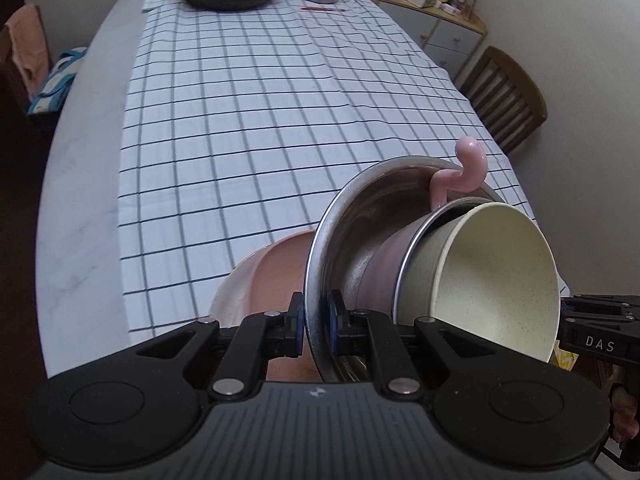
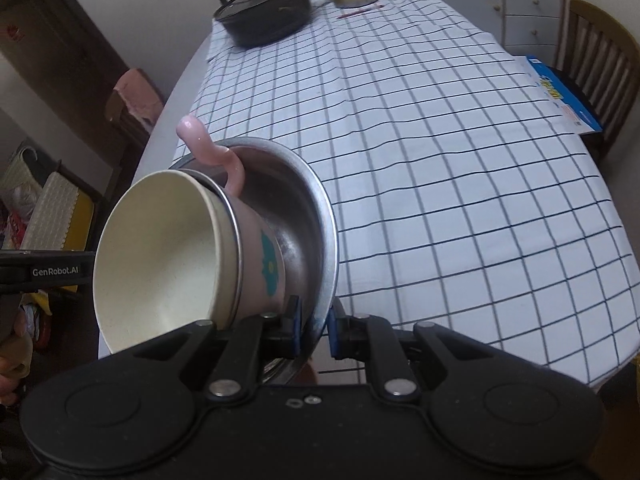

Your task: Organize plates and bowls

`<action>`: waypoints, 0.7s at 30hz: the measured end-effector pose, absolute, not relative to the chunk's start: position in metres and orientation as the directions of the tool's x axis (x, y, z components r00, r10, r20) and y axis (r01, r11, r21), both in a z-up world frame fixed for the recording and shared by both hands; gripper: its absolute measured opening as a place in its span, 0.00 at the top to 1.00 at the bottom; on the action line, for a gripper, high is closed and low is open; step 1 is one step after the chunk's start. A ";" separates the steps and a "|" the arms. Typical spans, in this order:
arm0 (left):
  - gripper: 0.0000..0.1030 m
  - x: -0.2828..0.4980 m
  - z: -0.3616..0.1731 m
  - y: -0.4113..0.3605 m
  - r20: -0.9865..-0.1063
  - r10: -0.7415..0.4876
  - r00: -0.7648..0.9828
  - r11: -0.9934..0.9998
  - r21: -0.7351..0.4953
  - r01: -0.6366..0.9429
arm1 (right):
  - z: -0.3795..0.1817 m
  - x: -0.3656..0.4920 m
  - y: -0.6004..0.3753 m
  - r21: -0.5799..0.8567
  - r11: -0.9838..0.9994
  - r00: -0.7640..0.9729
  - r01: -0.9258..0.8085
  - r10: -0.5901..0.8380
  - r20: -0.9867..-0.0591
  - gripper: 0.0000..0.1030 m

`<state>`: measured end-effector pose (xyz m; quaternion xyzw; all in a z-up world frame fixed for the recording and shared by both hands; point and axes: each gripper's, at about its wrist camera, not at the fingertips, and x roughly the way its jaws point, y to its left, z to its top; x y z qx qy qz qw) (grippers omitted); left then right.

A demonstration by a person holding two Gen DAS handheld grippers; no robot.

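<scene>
Both grippers are clamping the same steel bowl (image 1: 356, 216) by its thin rim, one on each side: the left gripper (image 1: 314, 322) is pinching the rim edge nearest its camera, one pad inside the wall and one outside, and the right gripper (image 2: 314, 328) is doing the same on the opposite edge. The jaws of each are standing nearly together, with only the sheet metal between them. The bowl is sitting tilted, mouth turned toward the far end of the table, and seems to be hanging clear above the checked tablecloth (image 1: 240, 120). Nested in it are a pink mug (image 2: 260, 264) with a curled handle (image 2: 208, 148) and, inside the mug, a cream bowl (image 2: 160, 256) jutting well past the mug's lip. In the left view a pink plate (image 1: 276, 268) is showing low beside the steel bowl; whether they touch I cannot tell. Judging handling: the steel is stiff, light and slick, so the rim is the only real purchase and the pads could creep. The mug and cream bowl look like breakable ware, loose in the stack, and are likely to slide or tip out if the tilt grows. A dark lidded pot (image 2: 264, 12) is standing well apart at the far end.
</scene>
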<state>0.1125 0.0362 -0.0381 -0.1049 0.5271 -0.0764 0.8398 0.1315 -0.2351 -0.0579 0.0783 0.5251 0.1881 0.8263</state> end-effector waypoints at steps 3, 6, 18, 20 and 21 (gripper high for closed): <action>0.90 0.107 -0.044 0.049 -0.873 -0.229 0.431 0.967 -0.256 -0.004 | -0.062 0.134 -0.221 0.330 0.911 0.358 -0.248 0.402 -0.843 0.87; 0.90 0.101 -0.052 0.058 -0.877 -0.225 0.424 0.966 -0.259 -0.023 | -0.068 0.135 -0.209 0.328 0.908 0.340 -0.261 0.404 -0.849 0.87; 0.90 0.094 -0.087 0.071 -0.889 -0.239 0.391 0.958 -0.282 -0.057 | -0.091 0.134 -0.190 0.304 0.911 0.291 -0.277 0.382 -0.877 0.87; 0.90 0.095 -0.090 0.070 -0.890 -0.239 0.388 0.958 -0.282 -0.058 | -0.094 0.135 -0.189 0.299 0.913 0.289 -0.277 0.376 -0.881 0.87; 0.90 0.095 -0.091 0.071 -0.890 -0.240 0.387 0.957 -0.283 -0.058 | -0.096 0.136 -0.189 0.295 0.914 0.288 -0.278 0.373 -0.882 0.87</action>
